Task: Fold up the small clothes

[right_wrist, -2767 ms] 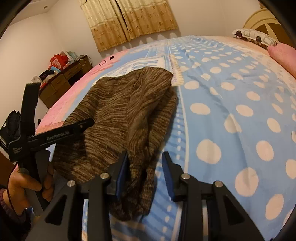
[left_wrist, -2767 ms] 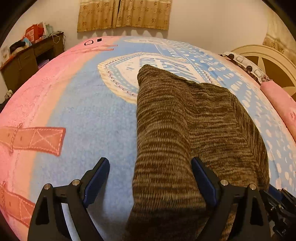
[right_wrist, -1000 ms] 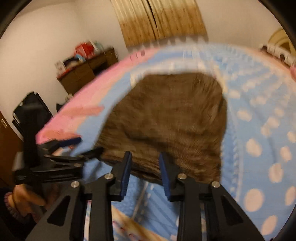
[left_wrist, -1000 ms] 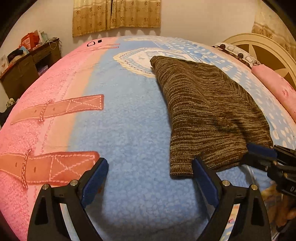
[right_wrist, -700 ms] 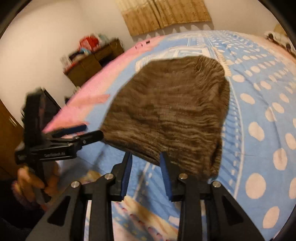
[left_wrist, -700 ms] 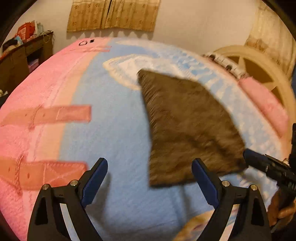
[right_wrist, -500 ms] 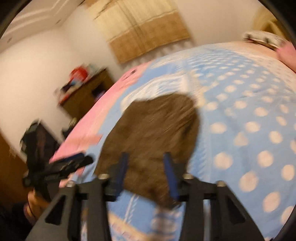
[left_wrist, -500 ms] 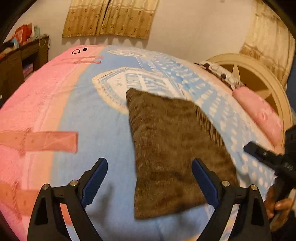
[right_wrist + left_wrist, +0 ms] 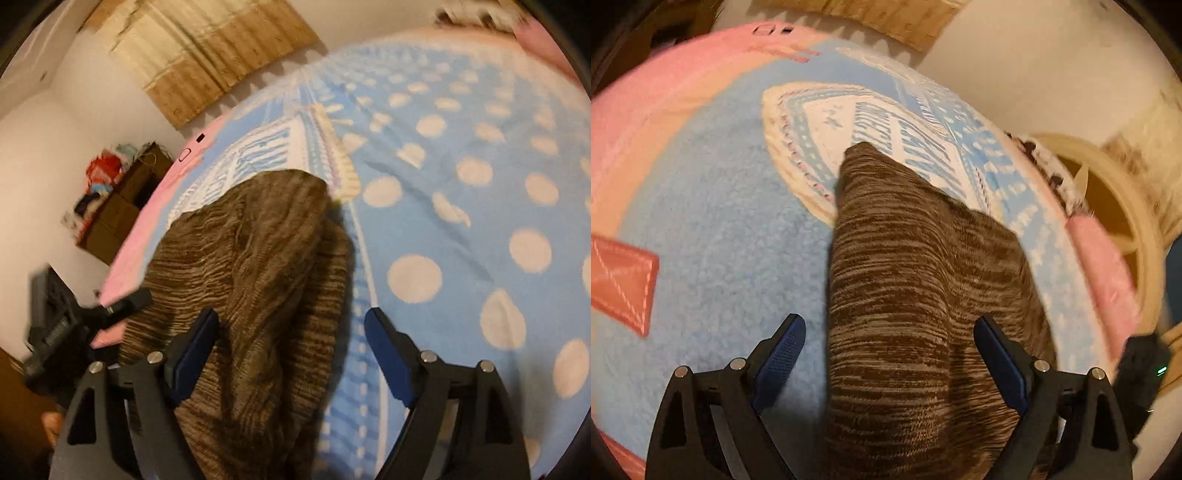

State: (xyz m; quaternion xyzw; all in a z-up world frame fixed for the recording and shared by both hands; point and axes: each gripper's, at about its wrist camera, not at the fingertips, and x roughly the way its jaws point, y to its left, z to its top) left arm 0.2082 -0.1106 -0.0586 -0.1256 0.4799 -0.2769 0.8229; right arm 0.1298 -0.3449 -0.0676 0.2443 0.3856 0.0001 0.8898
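A brown striped knit garment lies flat on the blue and pink blanket, a far corner pointing toward the wall. My left gripper is open wide just above its near part, the cloth passing between the fingers without touching the pads. In the right wrist view the garment looks bunched with soft folds. My right gripper is opening, its left finger over the cloth and its right finger over the dotted blanket. Neither gripper holds the garment.
A cream headboard and a pink pillow stand to the right. A wooden dresser with clutter is at the left wall, under tan curtains. The left gripper's black frame shows at the left edge.
Both grippers have moved in over the garment's near end and rolled. The right jaws have spread from narrow to wide. The garment has stayed lying on the blanket.
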